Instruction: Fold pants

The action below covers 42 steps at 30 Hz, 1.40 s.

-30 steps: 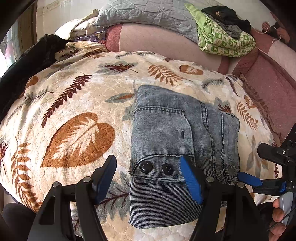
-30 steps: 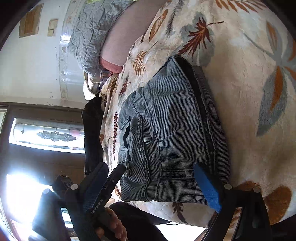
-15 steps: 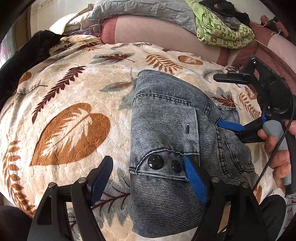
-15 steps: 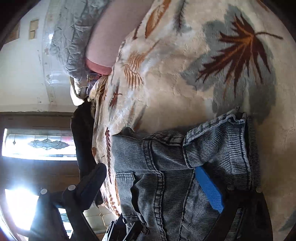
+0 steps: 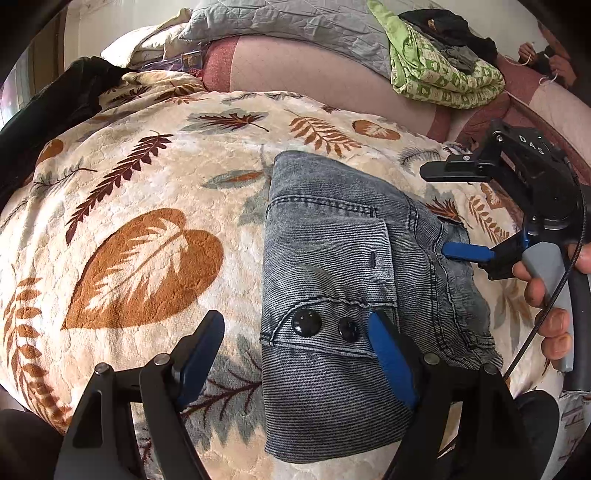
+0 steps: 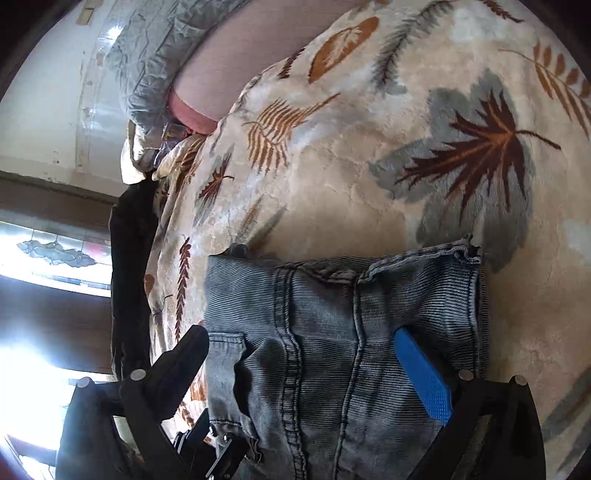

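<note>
Grey-blue denim pants [image 5: 332, 251] lie folded in a compact block on a cream leaf-patterned blanket [image 5: 147, 184], two black buttons showing near the front. My left gripper [image 5: 293, 325] hovers open over their near-left corner, its right finger above the denim and its left finger above the blanket. My right gripper [image 5: 454, 212] is at the block's right side with its jaws opening wide. Its lower blue finger [image 5: 465, 253] lies against the denim edge and the upper one stands clear. In the right wrist view the pants [image 6: 332, 314] lie under the right gripper [image 6: 303, 365]; nothing is pinched.
A folded green patterned cloth [image 5: 443, 74] and a grey quilt [image 5: 277, 18] sit on the pink cushion [image 5: 314, 70] behind the blanket. A black garment [image 5: 48, 103] hangs at the far left edge. A person's hand [image 5: 546, 295] holds the right gripper's handle. A bright window [image 6: 55, 251] is beyond.
The right gripper moved from the pants' near-right corner up along their right side and spread its jaws wider. The pants' right edge is now rumpled. The left gripper opened slightly and stayed put.
</note>
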Available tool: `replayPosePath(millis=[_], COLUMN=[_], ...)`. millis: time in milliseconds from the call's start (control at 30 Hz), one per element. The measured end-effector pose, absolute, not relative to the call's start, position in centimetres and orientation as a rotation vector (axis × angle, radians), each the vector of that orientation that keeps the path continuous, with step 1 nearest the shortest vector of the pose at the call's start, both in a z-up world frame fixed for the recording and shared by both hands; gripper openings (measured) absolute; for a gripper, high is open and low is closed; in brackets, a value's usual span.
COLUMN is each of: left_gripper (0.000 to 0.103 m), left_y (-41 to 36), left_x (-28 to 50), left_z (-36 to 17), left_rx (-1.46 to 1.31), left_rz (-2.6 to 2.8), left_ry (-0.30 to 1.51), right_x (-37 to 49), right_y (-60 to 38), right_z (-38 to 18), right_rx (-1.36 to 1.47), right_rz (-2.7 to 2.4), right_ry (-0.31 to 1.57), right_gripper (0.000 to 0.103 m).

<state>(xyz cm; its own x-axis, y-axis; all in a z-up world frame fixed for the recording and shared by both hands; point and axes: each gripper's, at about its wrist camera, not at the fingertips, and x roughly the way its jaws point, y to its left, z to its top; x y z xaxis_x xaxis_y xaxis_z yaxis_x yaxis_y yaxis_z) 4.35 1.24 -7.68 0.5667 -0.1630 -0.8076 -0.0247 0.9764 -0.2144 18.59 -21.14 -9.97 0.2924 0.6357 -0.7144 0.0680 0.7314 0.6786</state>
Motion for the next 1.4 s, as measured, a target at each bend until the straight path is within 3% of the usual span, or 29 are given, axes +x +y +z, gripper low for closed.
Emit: replayPosePath(millis=[233, 433, 667, 800, 900, 1067, 1300, 1367, 1400], left_gripper=[0.081, 0.081, 0.083, 0.083, 0.083, 0.083, 0.083, 0.083, 0.083], left_y=[0.3, -0.2, -0.2, -0.2, 0.7, 2.6, 0.8, 0.5, 0.4], left_x=[3.2, 3.7, 3.7, 3.9, 3.5, 3.2, 4.6, 4.5, 4.6], left_z=[-6.9, -10.1, -9.7, -10.1, -8.8, -5.7, -10.1, -10.4, -10.6], left_rx=[-0.212, -0.235, -0.239, -0.241, -0.269, -0.325, -0.302, -0.280, -0.282], left_rz=[-0.174, -0.193, -0.208, -0.214, -0.226, -0.177, -0.216, -0.213, -0.217], left_ry=[0.944, 1.039, 1.023, 1.031, 1.001, 0.854, 0.982, 0.974, 0.980], right_x=[21.0, 24.0, 22.5, 22.8, 22.6, 23.0, 27.2, 28.0, 28.4], right_y=[-15.7, -12.3, -11.0, -11.8, -12.7, -11.7, -6.3, -4.5, -3.6], right_z=[-3.8, -12.0, -7.5, -12.2, -11.1, -5.5, -4.7, -5.7, -6.3], right_rx=[0.629, 0.630, 0.534, 0.560, 0.639, 0.470, 0.055, -0.064, -0.112], right_rz=[0.699, 0.663, 0.757, 0.684, 0.680, 0.701, 0.535, 0.514, 0.503], right_ry=[1.176, 1.395, 1.314, 1.417, 1.378, 1.324, 1.391, 1.409, 1.434], right_gripper=[0.102, 0.102, 0.102, 0.102, 0.102, 0.102, 0.102, 0.094, 0.085])
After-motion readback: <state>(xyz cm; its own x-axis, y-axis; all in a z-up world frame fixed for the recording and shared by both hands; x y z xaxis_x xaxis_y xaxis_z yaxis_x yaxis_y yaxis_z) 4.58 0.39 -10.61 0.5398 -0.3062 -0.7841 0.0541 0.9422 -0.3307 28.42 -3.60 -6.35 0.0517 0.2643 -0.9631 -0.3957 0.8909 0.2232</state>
